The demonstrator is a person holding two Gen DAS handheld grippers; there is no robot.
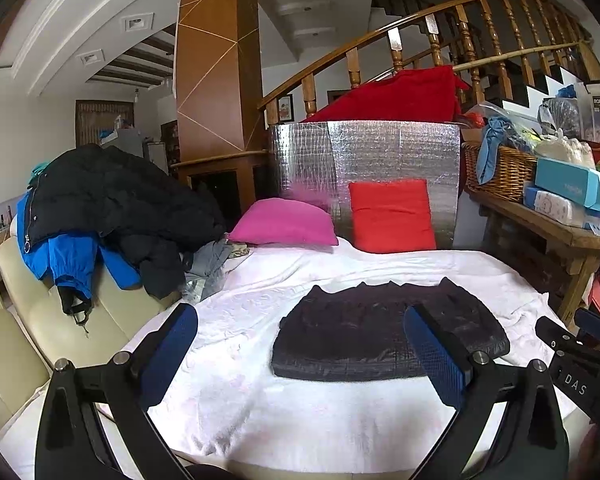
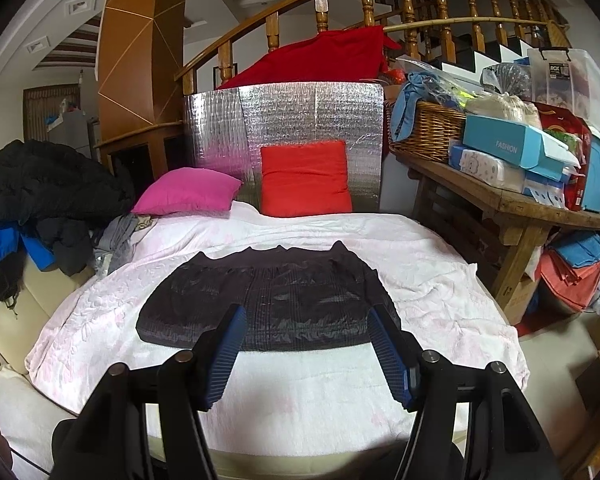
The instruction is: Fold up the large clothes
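Observation:
A dark quilted garment (image 1: 380, 332) lies folded into a flat block on the white blanket (image 1: 260, 400); it also shows in the right wrist view (image 2: 276, 300) on the blanket (image 2: 300, 392). My left gripper (image 1: 300, 324) is open and empty, hovering above the blanket in front of the garment's near edge. My right gripper (image 2: 306, 320) is open and empty, just above the garment's near edge. The right gripper's body (image 1: 576, 360) shows at the right edge of the left wrist view.
A pile of black and blue jackets (image 1: 100, 216) lies on the cream sofa (image 1: 16, 320) at left. A pink pillow (image 1: 284, 222) and red pillow (image 1: 392, 216) lean on a silver foil board (image 1: 364, 152). A cluttered wooden bench (image 2: 500, 200) stands at right.

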